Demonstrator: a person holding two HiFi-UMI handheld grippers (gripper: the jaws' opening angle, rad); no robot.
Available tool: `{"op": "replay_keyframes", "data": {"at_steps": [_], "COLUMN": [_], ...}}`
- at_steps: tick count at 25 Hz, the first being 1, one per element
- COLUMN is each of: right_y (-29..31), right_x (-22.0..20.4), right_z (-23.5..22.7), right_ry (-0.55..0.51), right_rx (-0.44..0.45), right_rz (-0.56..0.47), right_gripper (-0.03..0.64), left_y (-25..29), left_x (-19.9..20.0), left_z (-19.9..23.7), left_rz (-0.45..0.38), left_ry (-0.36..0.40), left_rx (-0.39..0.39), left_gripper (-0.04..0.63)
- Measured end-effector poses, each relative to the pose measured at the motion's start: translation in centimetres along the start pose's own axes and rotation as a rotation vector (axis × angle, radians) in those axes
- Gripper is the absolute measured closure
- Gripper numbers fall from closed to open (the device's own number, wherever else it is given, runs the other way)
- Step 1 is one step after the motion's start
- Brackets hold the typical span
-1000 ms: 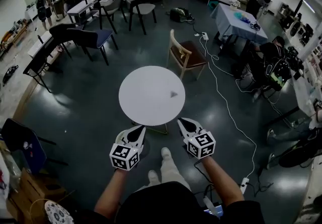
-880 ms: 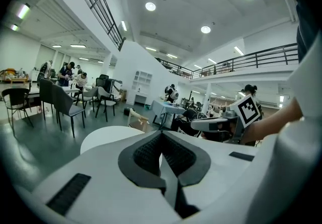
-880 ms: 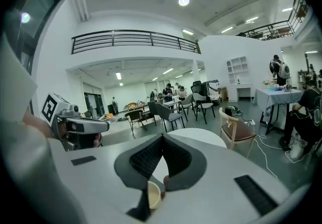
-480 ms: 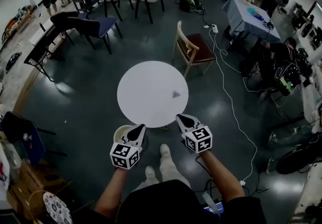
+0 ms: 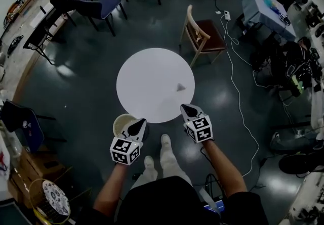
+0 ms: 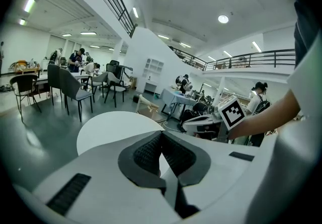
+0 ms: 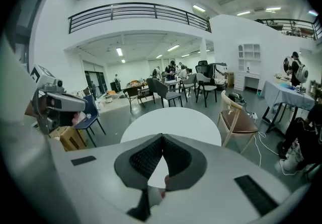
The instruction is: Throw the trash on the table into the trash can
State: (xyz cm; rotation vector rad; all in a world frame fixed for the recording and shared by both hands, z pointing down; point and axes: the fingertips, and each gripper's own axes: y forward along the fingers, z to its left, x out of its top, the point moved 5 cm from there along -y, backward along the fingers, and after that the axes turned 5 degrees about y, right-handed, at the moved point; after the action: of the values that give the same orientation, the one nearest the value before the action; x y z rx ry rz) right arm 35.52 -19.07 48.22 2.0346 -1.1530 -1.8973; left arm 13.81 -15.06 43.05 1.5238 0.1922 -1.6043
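Note:
A round white table [image 5: 152, 80] stands on the dark floor ahead of me. On its right part lies one small grey piece of trash [image 5: 180, 87]. A pale round trash can [image 5: 122, 123] stands on the floor by the table's near left edge. My left gripper [image 5: 137, 125] is shut and empty, its tip over the can's right rim. My right gripper [image 5: 186, 110] is also shut and empty, at the table's near right edge, a short way from the trash. The table [image 6: 108, 126] shows beyond the left gripper [image 6: 161, 133], and the table [image 7: 173, 120] also shows beyond the right gripper [image 7: 162, 136].
A wooden chair [image 5: 202, 37] stands just beyond the table's far right. White cables [image 5: 238, 92] run over the floor at right. Dark chairs [image 5: 93, 9] stand at far left, a blue chair [image 5: 20, 128] and cardboard boxes [image 5: 25, 178] at near left. My legs are below the table's edge.
The table has drawn nearer and the trash can has come into sight beside the left gripper. Both grippers stay shut; the right tip now reaches the table's edge.

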Motion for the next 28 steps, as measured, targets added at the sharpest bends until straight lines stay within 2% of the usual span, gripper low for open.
{"op": "replay_keyframes", "data": {"at_steps": [10, 16, 20, 21, 23, 28], "right_y": [7.9, 11.9, 14.5, 15.1, 16.1, 18.4], "right_x": [-1.4, -2.1, -2.5, -2.7, -3.2, -4.3], "right_z": [-5.6, -8.6, -9.9, -10.1, -10.5, -11.9], "right_ry": [-0.091, -0.082, -0.114, -0.126, -0.158, -0.204], "right_rx": [-0.065, -0.114, -0.118, -0.109, -0.096, -0.126], "right_rz": [0.1, 0.157, 0.2, 0.215, 0.244, 0.281], "right_gripper": [0.6, 0.6, 0.594, 0.572, 0.486, 0.444], "left_y": [5.7, 9.4, 12.1, 12.7, 13.7, 15.0], "left_x": [-1.2, -0.8, -1.2, -1.3, -1.8, -2.5], "left_z": [2.4, 3.6, 4.0, 4.0, 4.1, 4.8], "left_rz": [0.049, 0.018, 0.02, 0.025, 0.039, 0.065], "left_ry": [-0.025, -0.01, -0.026, -0.025, -0.025, -0.039], "left_rx": [0.009, 0.046, 0.054, 0.051, 0.049, 0.059], "left_gripper": [0.586, 0.586, 0.586, 0.586, 0.586, 0.586]}}
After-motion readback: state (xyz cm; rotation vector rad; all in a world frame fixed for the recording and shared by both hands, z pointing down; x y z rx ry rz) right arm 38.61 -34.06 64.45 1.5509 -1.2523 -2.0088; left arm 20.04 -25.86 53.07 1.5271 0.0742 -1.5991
